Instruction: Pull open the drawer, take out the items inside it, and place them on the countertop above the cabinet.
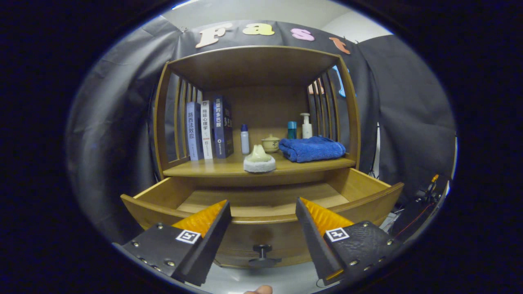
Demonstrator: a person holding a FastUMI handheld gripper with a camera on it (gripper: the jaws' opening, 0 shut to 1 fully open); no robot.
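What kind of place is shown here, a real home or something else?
Probably a staged booth, not a real home: black cloth hangs behind a wooden cabinet with books and a blue towel. The open gripper hovers over the open drawer.

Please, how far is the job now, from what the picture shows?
Done: the drawer is pulled open, its visible floor bare; a small item sits on the countertop. In hand: nothing; the gripper is open before the drawer front, above its knob. Left: possibly nothing.

Camera faces the open drawer [261, 204] closely from the front.
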